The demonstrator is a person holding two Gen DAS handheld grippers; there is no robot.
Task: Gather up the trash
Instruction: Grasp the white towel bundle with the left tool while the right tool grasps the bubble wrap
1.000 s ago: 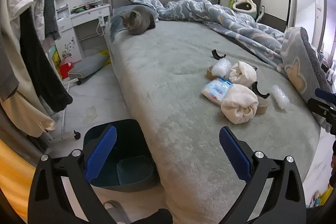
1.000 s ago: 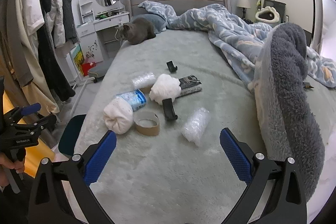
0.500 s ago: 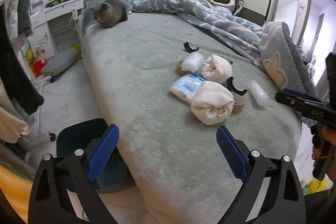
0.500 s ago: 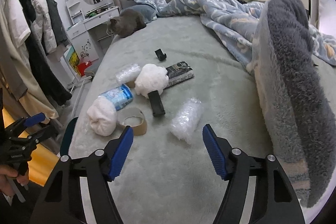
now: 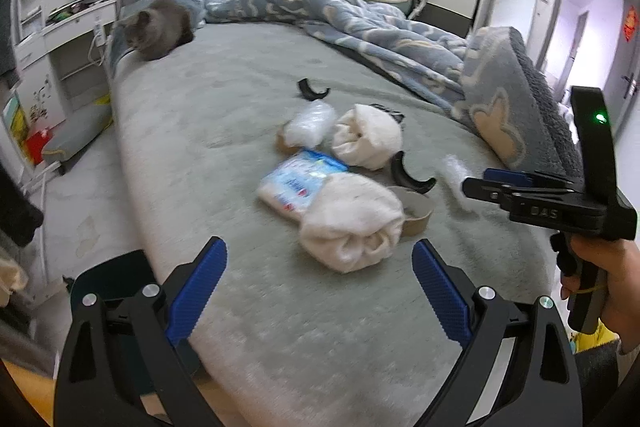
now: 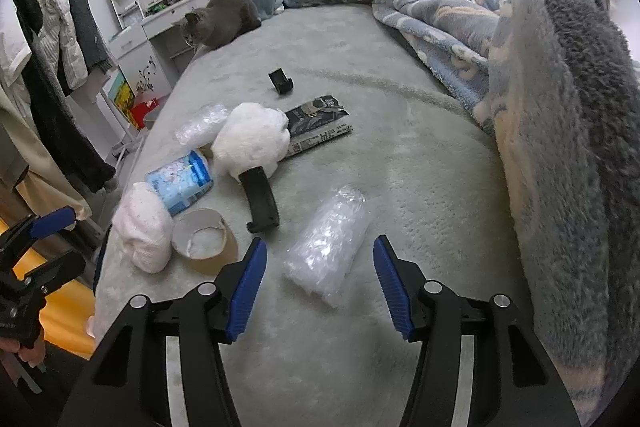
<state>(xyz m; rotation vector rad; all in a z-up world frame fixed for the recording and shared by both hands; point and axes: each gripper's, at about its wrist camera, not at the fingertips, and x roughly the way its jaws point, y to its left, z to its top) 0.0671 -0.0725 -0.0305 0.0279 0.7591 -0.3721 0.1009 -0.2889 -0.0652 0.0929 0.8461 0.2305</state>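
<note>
Trash lies on the grey-green bed (image 6: 400, 163): a clear crumpled plastic wrap (image 6: 328, 247), a cardboard tape ring (image 6: 202, 239), two white rolled bundles (image 6: 142, 227) (image 6: 252, 139), a blue-white packet (image 6: 180, 181), a black curved piece (image 6: 260, 199), a dark packet (image 6: 318, 125) and a second plastic wrap (image 6: 200, 123). My right gripper (image 6: 318, 287) is open, its jaws either side of the near plastic wrap. My left gripper (image 5: 318, 299) is open and empty, just short of the near white bundle (image 5: 352, 223). The right gripper (image 5: 520, 193) also shows in the left wrist view.
A dark teal bin (image 5: 108, 279) stands on the floor by the bed's left edge. A grey cat (image 6: 224, 19) sits at the bed's far left corner. A rumpled blue duvet (image 6: 420, 3) and a thick folded blanket (image 6: 560, 131) fill the right side. Clothes (image 6: 52, 59) hang at left.
Both grippers have moved in toward the trash. The right gripper's jaws have narrowed and now flank the clear plastic wrap. The left view has swung right, away from the bin.
</note>
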